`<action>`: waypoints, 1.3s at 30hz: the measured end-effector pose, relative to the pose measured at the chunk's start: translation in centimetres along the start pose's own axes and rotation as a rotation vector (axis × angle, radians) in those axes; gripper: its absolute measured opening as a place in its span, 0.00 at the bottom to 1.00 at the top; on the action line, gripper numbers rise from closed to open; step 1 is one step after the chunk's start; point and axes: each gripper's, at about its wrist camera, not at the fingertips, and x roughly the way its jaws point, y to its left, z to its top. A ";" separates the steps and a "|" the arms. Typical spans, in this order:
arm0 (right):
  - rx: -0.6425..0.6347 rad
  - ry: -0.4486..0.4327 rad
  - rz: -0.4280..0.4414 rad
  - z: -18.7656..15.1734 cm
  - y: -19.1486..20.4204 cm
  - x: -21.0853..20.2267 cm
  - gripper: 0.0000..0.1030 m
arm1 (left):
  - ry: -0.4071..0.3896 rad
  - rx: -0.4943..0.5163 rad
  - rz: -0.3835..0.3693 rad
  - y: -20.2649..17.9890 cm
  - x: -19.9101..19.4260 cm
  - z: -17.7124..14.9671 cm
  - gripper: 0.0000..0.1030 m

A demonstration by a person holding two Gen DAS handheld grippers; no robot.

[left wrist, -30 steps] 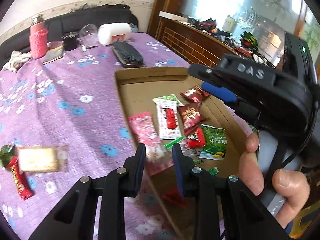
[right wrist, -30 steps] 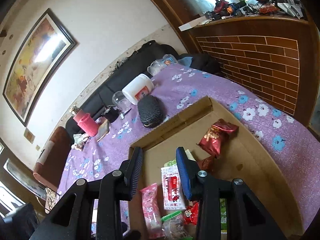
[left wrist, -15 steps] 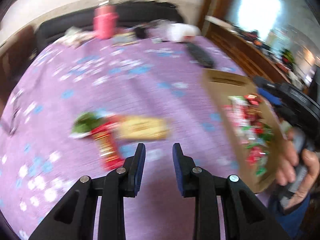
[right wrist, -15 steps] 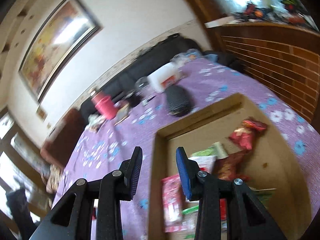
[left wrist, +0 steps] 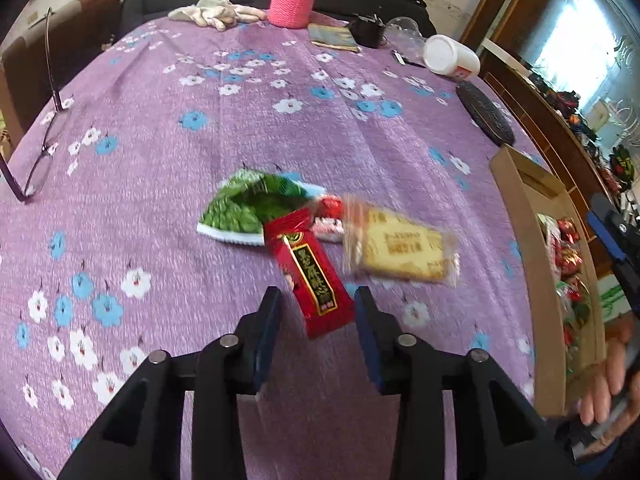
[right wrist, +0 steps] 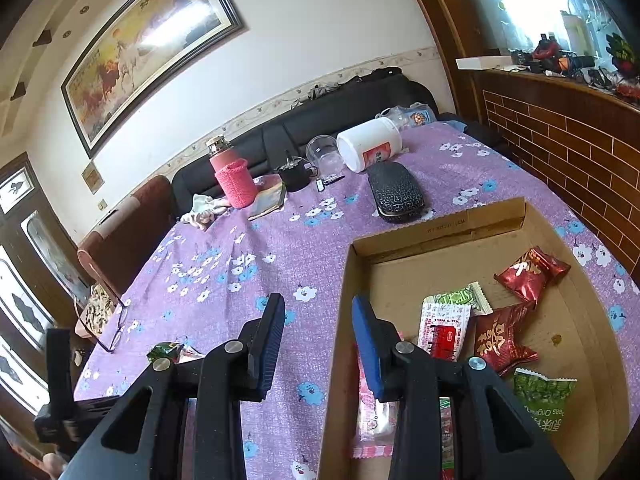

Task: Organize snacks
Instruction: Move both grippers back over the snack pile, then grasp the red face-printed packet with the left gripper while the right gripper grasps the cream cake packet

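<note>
The left tongs (left wrist: 316,304) point down at the purple flowered cloth (left wrist: 160,128) covering the surface, and their jaws are opening. The near end of a red snack bar (left wrist: 310,270) shows between the blue pads (left wrist: 268,332), but the pads do not press on it; whether they are level with it or above it I cannot tell. The bar lies aslant on the cloth. Its far end overlaps a green pea packet (left wrist: 250,208). Just to its right lies a yellow cracker pack (left wrist: 400,248), blurred, and a small red-and-white sweet (left wrist: 330,216) sits between the three.

The cardboard box (left wrist: 528,248) stands at the right edge of the left view, with a hand (left wrist: 608,384) at its near corner.

The right tongs (right wrist: 318,320) hang over the left wall of the box (right wrist: 340,320), jaws apart and nothing between them. Inside the box lie two dark red packets (right wrist: 528,276), a white-and-red sachet (right wrist: 442,332), a green pea bag (right wrist: 544,396) and a pink wrapper (right wrist: 372,412).

At the far end of the surface stand a pink knitted cup (right wrist: 236,182), a tipped white jar (right wrist: 368,148) and a black case (right wrist: 396,196). Glasses (left wrist: 40,148) lie near the left edge.
</note>
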 end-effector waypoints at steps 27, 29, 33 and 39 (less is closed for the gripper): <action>0.053 0.449 0.239 -2.7 10.3 12.3 0.40 | -0.010 -0.064 -0.040 4.2 -0.7 1.0 0.09; 0.027 0.456 0.207 -3.1 10.1 13.4 0.40 | -0.003 -0.064 -0.077 4.6 -0.8 1.2 0.11; -0.018 0.510 0.227 -4.7 10.0 13.4 0.40 | -0.006 -0.092 -0.109 5.3 -1.0 1.5 0.35; -0.182 0.527 0.302 -6.7 12.2 10.4 0.53 | -0.047 -0.105 -0.105 5.5 -1.4 2.1 0.40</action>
